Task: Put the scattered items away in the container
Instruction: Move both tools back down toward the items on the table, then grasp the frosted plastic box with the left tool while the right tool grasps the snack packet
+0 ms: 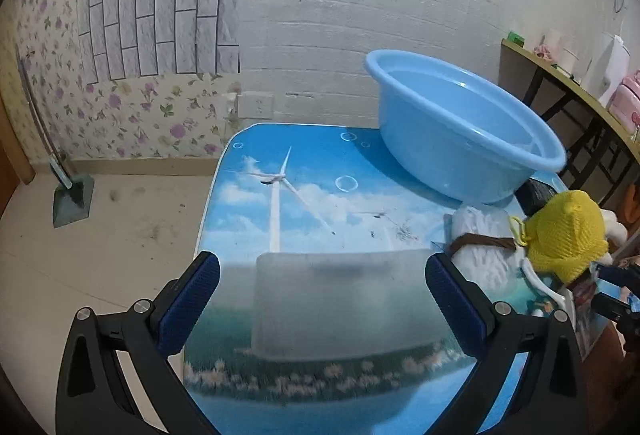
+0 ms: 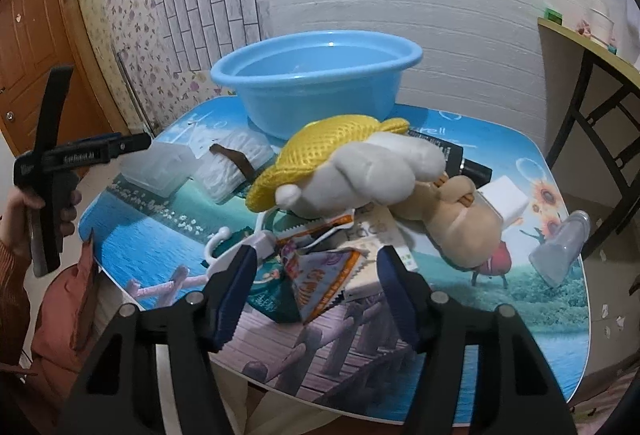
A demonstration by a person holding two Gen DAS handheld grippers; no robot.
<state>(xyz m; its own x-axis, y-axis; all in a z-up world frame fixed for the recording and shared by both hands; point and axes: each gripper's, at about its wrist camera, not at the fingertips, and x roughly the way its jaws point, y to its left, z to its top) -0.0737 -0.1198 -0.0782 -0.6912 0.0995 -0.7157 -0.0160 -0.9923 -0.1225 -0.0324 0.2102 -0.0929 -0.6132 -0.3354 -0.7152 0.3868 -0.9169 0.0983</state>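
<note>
Claws apart over a cluttered desk

Snack packets [image 2: 320, 275] lie between the right claw [image 2: 316, 289]'s parted, unpressing pads. Left claw [image 1: 320, 299] gapes around a frosted box [image 1: 340, 307]. Beyond, a plush toy [image 2: 360, 171]; farthest, the blue basin [image 2: 316, 83] holds nothing visible.

Both fisheye views are evenly and fairly brightly lit by soft indoor light from above, with only faint shadows under the blue basin [image 2: 316, 83] and the plush toy [image 2: 360, 171], and small glints on the basin's inner wall. Straight lines bow hard toward the edges, so the white brick wall [image 1: 360, 15] curves and each picture's corners fall into black vignette. In the left wrist view the translucent box [image 1: 340, 307] looks smeared and hazy, the glossy printed bench [image 1: 304, 203] shows a pale sheen, and the nearest parts are slightly soft.
</note>
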